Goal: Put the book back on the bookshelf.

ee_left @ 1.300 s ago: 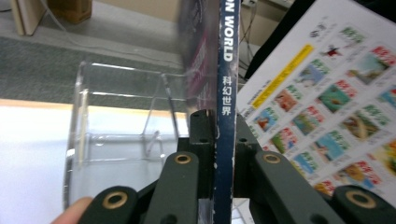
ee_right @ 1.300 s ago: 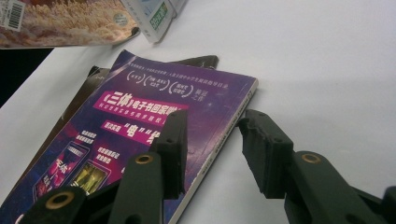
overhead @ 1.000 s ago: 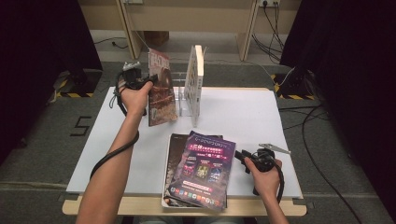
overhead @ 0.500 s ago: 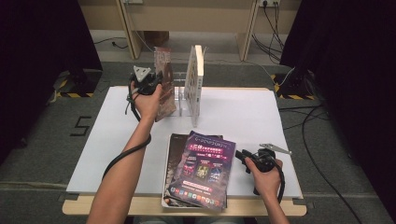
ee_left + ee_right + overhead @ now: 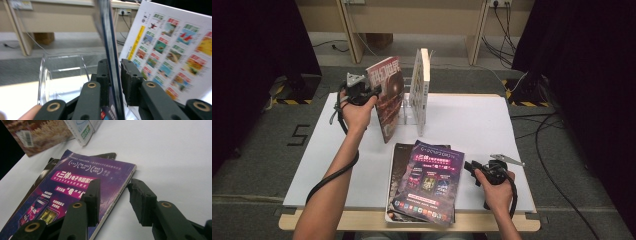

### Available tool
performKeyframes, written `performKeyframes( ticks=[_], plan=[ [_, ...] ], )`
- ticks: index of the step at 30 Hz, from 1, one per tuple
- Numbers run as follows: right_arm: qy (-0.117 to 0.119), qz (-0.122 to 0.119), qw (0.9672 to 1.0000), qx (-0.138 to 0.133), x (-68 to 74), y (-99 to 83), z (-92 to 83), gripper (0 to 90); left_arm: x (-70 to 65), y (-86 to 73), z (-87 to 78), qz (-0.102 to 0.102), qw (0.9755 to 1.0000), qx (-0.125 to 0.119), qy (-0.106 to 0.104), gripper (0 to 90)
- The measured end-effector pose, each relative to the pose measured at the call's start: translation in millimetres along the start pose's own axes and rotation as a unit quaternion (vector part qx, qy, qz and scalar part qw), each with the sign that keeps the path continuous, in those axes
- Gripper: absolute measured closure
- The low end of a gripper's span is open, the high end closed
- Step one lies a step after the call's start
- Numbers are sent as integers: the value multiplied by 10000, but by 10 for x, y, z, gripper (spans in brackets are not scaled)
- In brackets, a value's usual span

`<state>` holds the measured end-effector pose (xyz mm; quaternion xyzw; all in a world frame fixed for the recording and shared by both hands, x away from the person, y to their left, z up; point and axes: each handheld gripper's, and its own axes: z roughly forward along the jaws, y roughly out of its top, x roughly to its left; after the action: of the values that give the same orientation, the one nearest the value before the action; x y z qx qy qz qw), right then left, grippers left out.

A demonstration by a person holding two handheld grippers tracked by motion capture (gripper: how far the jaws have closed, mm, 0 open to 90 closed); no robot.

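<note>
A red-brown magazine (image 5: 387, 100) stands upright on edge beside a clear rack (image 5: 409, 114). Its dark spine (image 5: 110, 45) runs between the pads of my left gripper (image 5: 374, 92) (image 5: 115, 72). Those jaws have just been opening, and a thin gap shows at the right pad. A white magazine (image 5: 419, 85) (image 5: 175, 45) stands in the rack (image 5: 62, 72). My right gripper (image 5: 468, 166) (image 5: 113, 192) is open. One of its jaws hovers over the purple magazine (image 5: 429, 182) (image 5: 82, 175) and the other over the table, astride the magazine's edge.
The purple magazine lies askew on a dark one (image 5: 399, 155) (image 5: 50, 162) at the front of the white table (image 5: 472, 120). Cables trail from both grippers. Wooden table legs and black curtains stand behind and at the sides.
My left hand has sunk a little with the red-brown magazine, which now stands lower beside the rack. The right hand and the stack have not moved.
</note>
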<state>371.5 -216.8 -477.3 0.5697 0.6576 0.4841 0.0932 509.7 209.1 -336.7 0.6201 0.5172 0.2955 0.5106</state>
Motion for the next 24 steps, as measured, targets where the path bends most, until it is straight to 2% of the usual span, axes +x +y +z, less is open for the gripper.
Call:
performKeyframes(
  ticks=[1, 3, 4, 5, 7, 9, 11, 14, 16, 22, 24],
  plan=[
    [10, 4, 10000, 8, 4, -1, 4, 614, 18, -9, -23, -11, 10000, 42, 32, 753],
    [13, 3, 10000, 20, 15, -1, 10, 612, 70, -56, -43, -299, 9995, 23, -91, 730],
    [11, -18, 10000, 27, 24, -1, 17, 612, 85, -74, -54, -275, 9996, 3, -28, 757],
    [11, -18, 10000, 27, 24, -1, 17, 612, 100, -92, -57, -296, 9995, -12, -56, 757],
    [24, -23, 10000, 41, 32, -3, 21, 607, 119, -112, -62, -541, 9982, -31, -254, 776],
    [22, 9, 10000, 71, 35, -7, 24, 604, 106, -112, -64, -588, 9978, -69, -309, 771],
    [23, 10, 10000, 82, 30, -10, 29, 603, 89, -117, -41, -757, 9964, -76, -384, 759],
    [23, 15, 9999, 100, 27, -11, 35, 599, 43, -144, 11, -795, 9962, -50, -354, 729],
    [26, 37, 9999, 107, 22, -11, 30, 597, 6, -186, 66, -931, 9950, 10, -353, 720],
    [29, 97, 9998, 162, -6, -22, 18, 594, -39, -200, 124, -1156, 9926, 54, -353, 835],
    [29, 75, 9998, 165, -12, -23, 20, 594, -68, -168, 117, -1075, 9934, 33, -401, 837]
  ],
)
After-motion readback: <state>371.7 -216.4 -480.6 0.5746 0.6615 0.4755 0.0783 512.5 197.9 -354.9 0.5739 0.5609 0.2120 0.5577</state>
